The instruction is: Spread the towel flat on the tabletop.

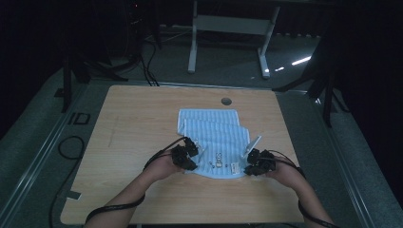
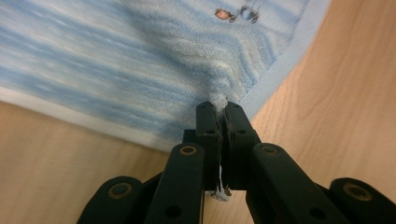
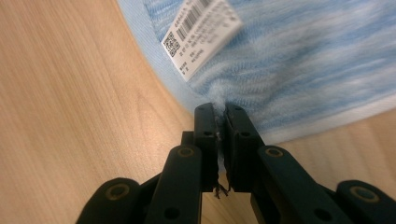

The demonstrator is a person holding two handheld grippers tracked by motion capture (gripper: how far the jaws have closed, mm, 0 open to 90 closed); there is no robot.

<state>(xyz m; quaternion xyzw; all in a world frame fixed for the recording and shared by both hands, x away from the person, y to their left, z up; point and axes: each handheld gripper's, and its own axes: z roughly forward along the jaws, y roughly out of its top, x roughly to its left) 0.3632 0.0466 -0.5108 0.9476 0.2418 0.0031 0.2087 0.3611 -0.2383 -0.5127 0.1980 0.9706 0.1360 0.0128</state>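
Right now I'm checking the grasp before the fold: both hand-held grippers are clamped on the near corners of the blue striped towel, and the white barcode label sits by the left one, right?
Not quite. The white barcode label sits by the right hand-held gripper, as the right gripper view shows. The rest holds: it and the left hand-held gripper are both clamped on the blue striped towel.

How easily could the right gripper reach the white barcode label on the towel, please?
Probably not right now: the right gripper is shut on the striped towel; the barcode label lies close, unobstructed, once it lets go.
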